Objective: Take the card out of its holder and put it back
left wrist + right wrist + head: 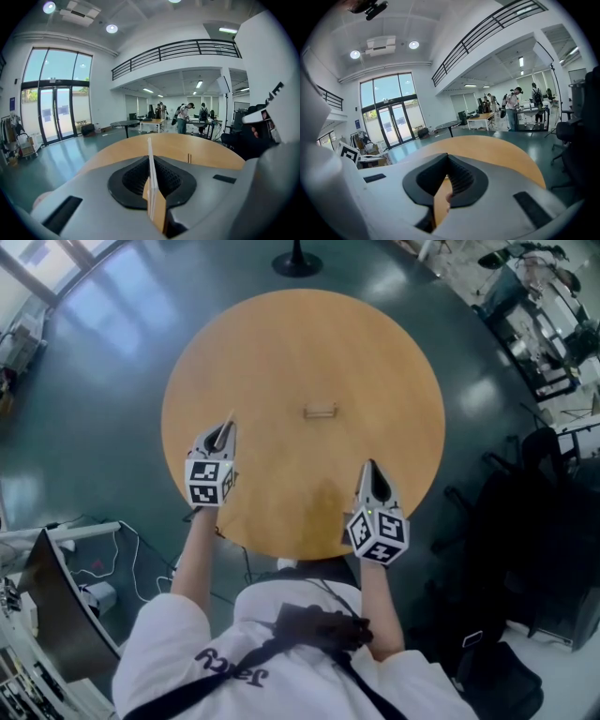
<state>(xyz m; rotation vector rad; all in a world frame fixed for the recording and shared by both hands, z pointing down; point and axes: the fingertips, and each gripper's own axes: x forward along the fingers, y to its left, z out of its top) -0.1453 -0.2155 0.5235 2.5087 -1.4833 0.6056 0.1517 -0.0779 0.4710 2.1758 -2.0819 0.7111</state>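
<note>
A small wooden card holder [320, 411] stands near the middle of the round wooden table [281, 343]; it shows far off in the left gripper view as a thin upright piece [189, 158]. My left gripper [225, 427] hovers over the table's left part, shut on a thin white card [151, 178] that stands edge-on between the jaws. The right gripper [371, 468] hangs over the table's near right edge, its jaw tips [447, 155] together with nothing between them. Both grippers are well short of the holder.
A black office chair [525, 521] and bags stand right of the table. A desk with a monitor [56, 615] and cables lies at the lower left. A black stand base [297, 263] sits beyond the table. Several people [185, 115] stand at distant desks.
</note>
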